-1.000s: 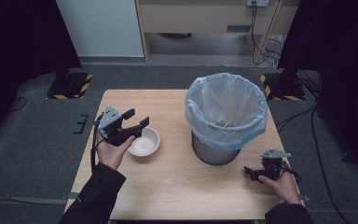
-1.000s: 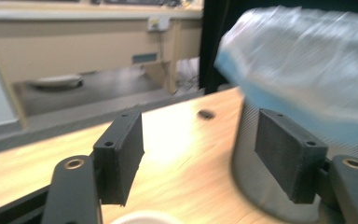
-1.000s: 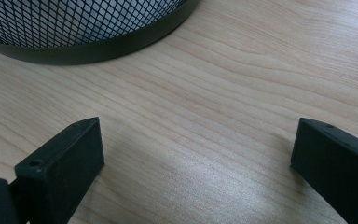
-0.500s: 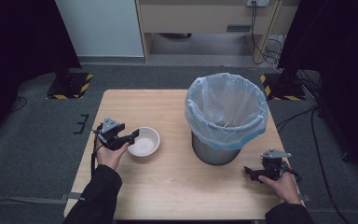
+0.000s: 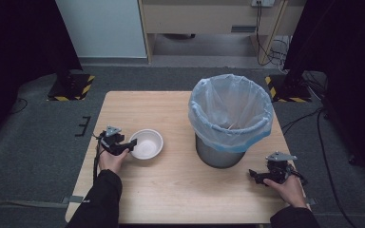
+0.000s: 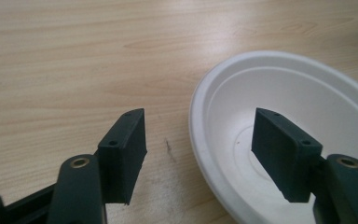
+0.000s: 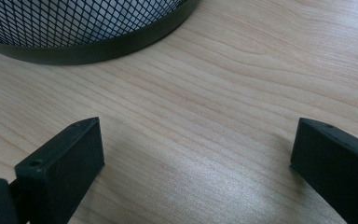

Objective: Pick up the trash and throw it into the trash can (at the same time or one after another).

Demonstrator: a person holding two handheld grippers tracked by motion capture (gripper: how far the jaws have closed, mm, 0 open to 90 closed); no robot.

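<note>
My left gripper [image 6: 198,154] straddles the bowl's rim.
Jaws closing, not yet pinching the smooth white foam bowl [image 6: 307,116]; wood-grain table [image 6: 74,60] beneath.

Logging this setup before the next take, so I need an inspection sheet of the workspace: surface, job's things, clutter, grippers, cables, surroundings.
Surface: wooden table, pale grain, a small dark mark near the bowl.
Job's things: white bowl, empty and upright; mesh bin lined with a pale blue bag, standing to the bowl's right.
Clutter: nothing seen.
Grippers: left gripper straddles the bowl's near rim, one jaw inside, one outside, pads not pressing; its jaws have just been closing. Right gripper open, low on the table beside the bin's base.
Cables: one trails from each gripper; more hang on the floor behind.
Surroundings: grey carpet, hazard-striped stand feet.
</note>
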